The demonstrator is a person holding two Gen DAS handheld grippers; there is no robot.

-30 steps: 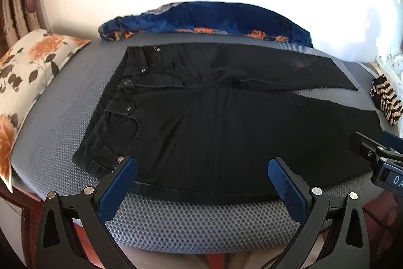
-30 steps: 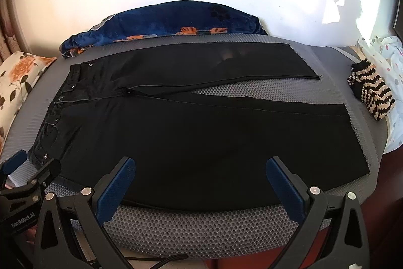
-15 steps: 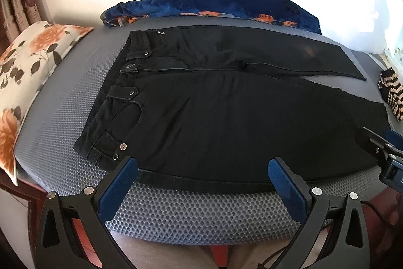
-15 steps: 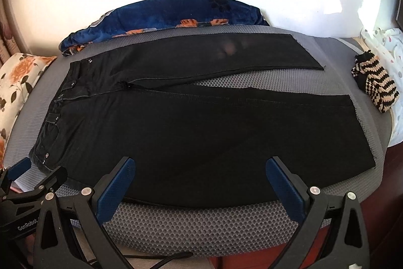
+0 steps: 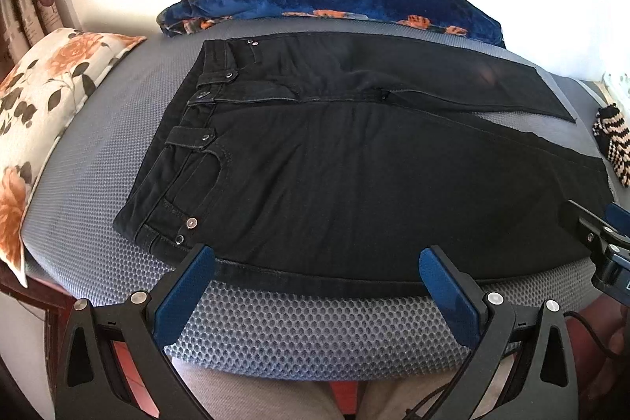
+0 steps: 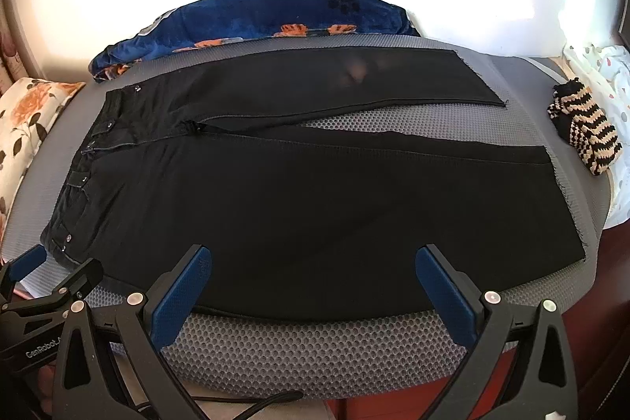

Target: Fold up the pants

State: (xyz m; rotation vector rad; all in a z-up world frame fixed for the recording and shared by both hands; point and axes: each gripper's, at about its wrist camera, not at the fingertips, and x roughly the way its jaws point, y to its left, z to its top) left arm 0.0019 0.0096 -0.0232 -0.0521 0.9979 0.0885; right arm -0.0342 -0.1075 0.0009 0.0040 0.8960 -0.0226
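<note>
Black pants (image 5: 354, 176) laid flat on a grey mesh mattress (image 5: 315, 333), unfolded.

Waistband is set at the left, both legs are spread rightward with a narrow gap between them. Left tongs (image 5: 317, 286) and right tongs (image 6: 315, 286) are held apart at the near edge, nothing clamped. A floral pillow (image 5: 35, 113) is seen left, a blue blanket (image 6: 252, 22) behind, a striped knit item (image 6: 586, 132) right.
</note>
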